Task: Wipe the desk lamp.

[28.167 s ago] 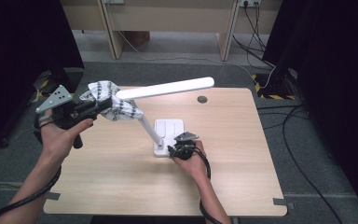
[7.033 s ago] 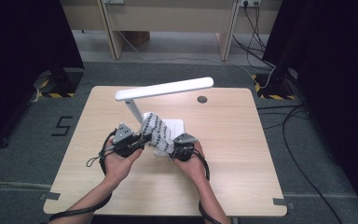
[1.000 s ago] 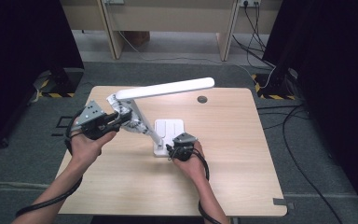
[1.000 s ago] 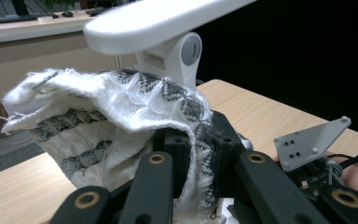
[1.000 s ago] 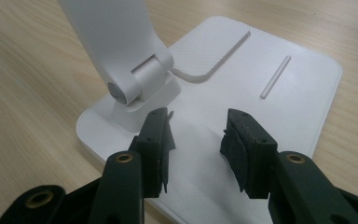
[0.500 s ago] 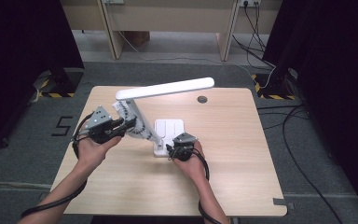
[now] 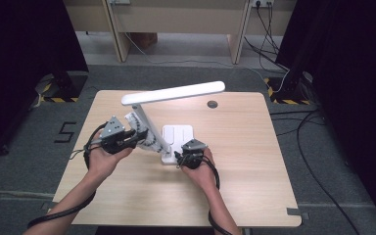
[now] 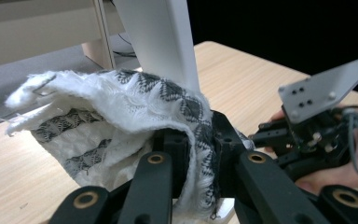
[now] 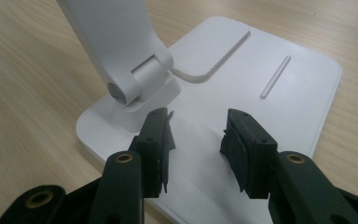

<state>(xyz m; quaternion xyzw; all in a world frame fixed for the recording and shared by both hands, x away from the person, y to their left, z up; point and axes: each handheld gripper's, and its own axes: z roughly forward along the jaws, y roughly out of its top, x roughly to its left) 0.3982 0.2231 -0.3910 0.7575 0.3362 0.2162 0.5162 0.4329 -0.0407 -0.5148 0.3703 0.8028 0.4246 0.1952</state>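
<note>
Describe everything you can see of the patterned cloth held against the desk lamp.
The cloth is white knitted or woven fabric with bands of grey-black diamond pattern and a frayed edge. It is crumpled and folded over, clamped between the shut jaws of the left gripper. It lies against the white lamp arm, about midway up the slanted arm, above the wooden table.
</note>
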